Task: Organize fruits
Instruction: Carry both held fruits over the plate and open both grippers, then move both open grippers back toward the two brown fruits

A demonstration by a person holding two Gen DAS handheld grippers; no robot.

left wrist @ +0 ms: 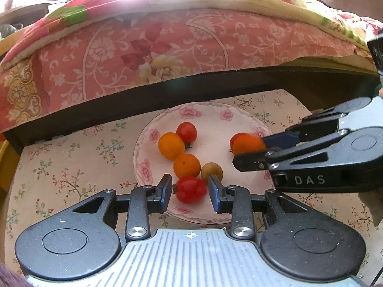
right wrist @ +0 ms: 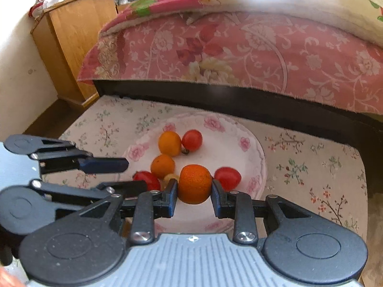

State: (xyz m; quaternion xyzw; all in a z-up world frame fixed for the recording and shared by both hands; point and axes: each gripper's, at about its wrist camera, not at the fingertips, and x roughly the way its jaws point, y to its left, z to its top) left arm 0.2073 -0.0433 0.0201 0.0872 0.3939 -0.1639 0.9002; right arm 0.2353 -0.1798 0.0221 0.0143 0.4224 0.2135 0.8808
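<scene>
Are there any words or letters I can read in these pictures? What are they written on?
"DAS" – white letters on the black body of the right gripper, seen in the left wrist view.

No other words, numbers or brands show: the plate and the tablecloth carry only flower patterns, and the left gripper bears only a small crosshair mark.

Ahead of you a pink floral quilt (right wrist: 239, 47) drapes over a dark bed frame (right wrist: 215, 100); a wooden cabinet (right wrist: 71, 43) stands left against a pale wall (right wrist: 19, 59), under bright glare.
</scene>
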